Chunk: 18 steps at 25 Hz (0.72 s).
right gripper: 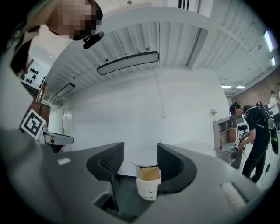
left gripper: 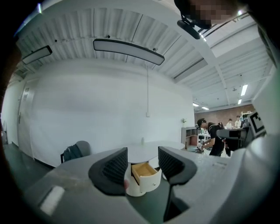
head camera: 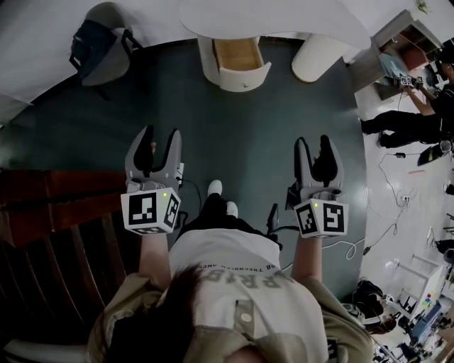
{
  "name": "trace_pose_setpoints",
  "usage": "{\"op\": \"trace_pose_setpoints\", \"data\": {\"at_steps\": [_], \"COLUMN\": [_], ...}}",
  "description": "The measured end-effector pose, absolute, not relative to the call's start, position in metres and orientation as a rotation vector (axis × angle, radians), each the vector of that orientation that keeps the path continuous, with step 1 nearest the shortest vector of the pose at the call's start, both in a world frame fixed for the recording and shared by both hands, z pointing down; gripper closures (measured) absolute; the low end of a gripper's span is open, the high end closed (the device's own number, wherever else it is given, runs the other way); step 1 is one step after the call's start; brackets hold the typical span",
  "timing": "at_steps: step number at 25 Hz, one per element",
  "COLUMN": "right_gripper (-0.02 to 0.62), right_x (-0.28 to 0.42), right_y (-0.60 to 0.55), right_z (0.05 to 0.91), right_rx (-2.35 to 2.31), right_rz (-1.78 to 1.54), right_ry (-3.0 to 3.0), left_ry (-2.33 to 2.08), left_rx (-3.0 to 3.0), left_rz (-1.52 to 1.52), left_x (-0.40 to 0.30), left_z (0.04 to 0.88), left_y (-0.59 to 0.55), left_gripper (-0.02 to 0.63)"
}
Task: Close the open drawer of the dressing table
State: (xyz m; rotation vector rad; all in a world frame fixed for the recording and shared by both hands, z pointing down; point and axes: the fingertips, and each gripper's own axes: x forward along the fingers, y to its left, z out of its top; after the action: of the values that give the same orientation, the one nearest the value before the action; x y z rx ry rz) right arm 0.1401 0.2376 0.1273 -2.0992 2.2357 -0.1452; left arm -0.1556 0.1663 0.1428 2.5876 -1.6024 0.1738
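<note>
Both grippers are held low in front of the person, well apart from the furniture. The left gripper (head camera: 160, 135) has its jaws spread wide with nothing between them; its own view shows only the distant drawer through the gap. The right gripper (head camera: 313, 142) is likewise wide and empty. The white dressing table with a rounded top (head camera: 273, 18) stands across a stretch of dark grey-green floor (head camera: 234, 135). Its open drawer with a pale wooden interior and curved white front (head camera: 240, 62) is pulled out toward the person, a small round knob (head camera: 246, 83) showing on the front. A grey chair carrying a dark bag (head camera: 99, 42) stands to the left of the table, clear of the path. Judgement: the task has not started; the step in hand is the approach. The drawer sits nearly centred between the jaws in the right gripper view (right gripper: 149, 179), so that gripper looks the better aligned for the push. No grasp seems needed: a flat push on the middle of the curved front, along the drawer's sliding direction, should do. Pushing off-centre on a curved face risks the jaw slipping sideways or the drawer skewing and binding. A slow, steady push until the front sits flush with the pedestal is advisable.
</note>
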Motion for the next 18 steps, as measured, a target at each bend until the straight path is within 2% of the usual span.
{"op": "trace_pose_setpoints", "data": {"at_steps": [11,18], "right_gripper": [0.354,0.353], "right_x": [0.103,0.120], "right_y": [0.177,0.154], "right_z": [0.119,0.110], "right_rx": [-2.141,-2.202], "right_rz": [-0.041,-0.004], "right_ry": [2.165,2.159], "left_ry": [-1.556,-1.509], "left_rx": [2.639,2.635], "left_rz": [0.036,0.084], "left_x": [-0.199,-0.182], "left_z": [0.143,0.145], "left_y": [0.087,0.063], "left_gripper": [0.387,0.387]}}
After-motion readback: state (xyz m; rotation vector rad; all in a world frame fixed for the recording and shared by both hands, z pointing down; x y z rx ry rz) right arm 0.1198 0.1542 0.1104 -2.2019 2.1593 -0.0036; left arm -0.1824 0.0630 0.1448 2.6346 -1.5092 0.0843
